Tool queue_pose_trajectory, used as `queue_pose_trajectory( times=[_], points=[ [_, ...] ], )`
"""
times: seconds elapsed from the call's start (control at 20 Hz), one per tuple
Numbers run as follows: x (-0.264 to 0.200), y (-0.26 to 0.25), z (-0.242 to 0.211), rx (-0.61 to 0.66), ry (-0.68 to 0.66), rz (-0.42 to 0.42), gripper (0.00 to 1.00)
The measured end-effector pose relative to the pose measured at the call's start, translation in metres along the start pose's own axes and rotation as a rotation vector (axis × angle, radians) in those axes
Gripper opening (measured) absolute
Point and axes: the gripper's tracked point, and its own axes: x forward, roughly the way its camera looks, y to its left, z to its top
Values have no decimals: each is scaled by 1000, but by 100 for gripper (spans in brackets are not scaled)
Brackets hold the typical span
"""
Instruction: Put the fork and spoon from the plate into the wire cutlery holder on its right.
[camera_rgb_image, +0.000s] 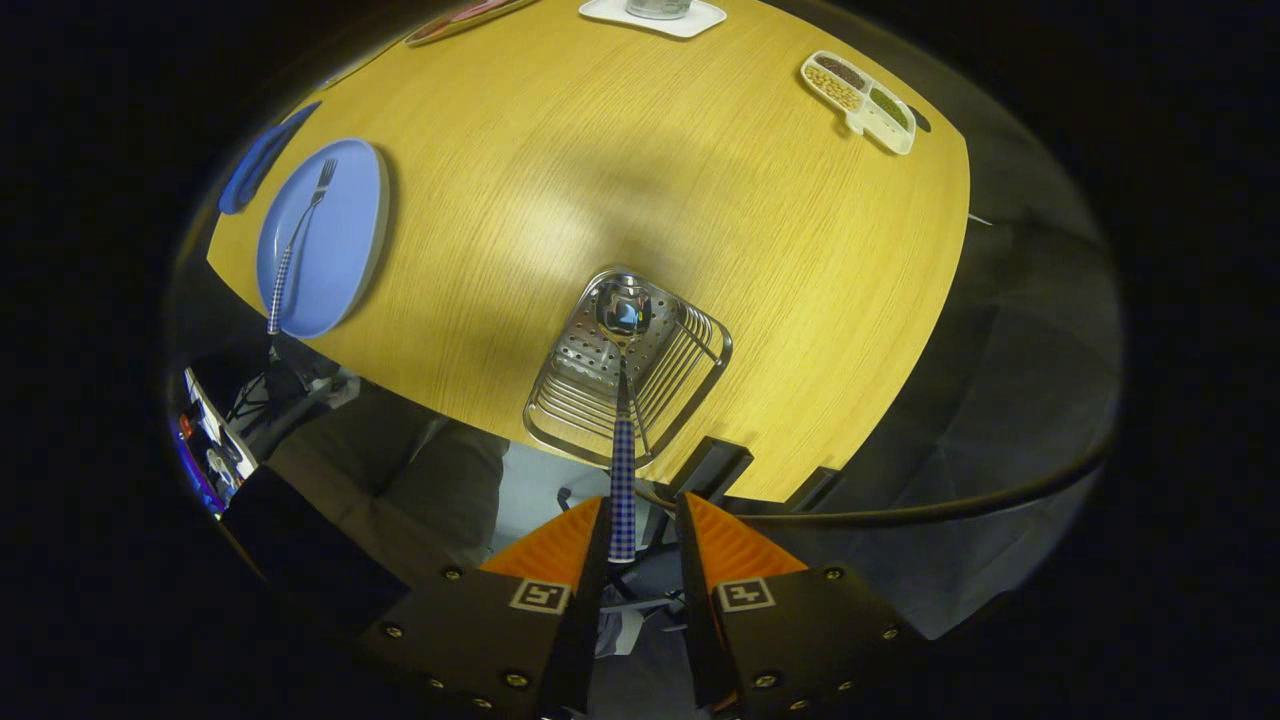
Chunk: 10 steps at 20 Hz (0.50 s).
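Observation:
I look straight down on a round wooden table (650, 180). The wire cutlery holder (570, 400) stands near the table's near edge, just beyond my fingers. A spoon (622, 470) with a checked handle stands up out of it, its bowl down inside the holder. The handle's end lies between my fingers, against the left one, with a clear gap to the right one. My gripper (643, 515) is open. Far to the left of the holder lies the blue plate (340, 260) with the fork (298, 230) on it, tines pointing away.
A blue flat object (262, 160) lies just left of the plate. At the table's far side are a divided snack tray (860, 100) and a white coaster with a glass (652, 15). A dark cable (950, 500) curves off the table's right.

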Motion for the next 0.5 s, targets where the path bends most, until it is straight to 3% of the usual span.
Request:
queue_pose_trajectory(
  times=[0.05,0.15,0.2,0.3,0.35,0.5],
  points=[
    [-4,-1,-4,8,-8,1,49],
    [-10,-2,-11,24,-28,3,55],
    [-12,-2,-14,29,-39,1,62],
    [-15,-4,-22,65,-68,-12,91],
    [-19,-3,-27,87,-90,-19,98],
    [-30,0,-43,159,-185,-58,97]
  ],
)
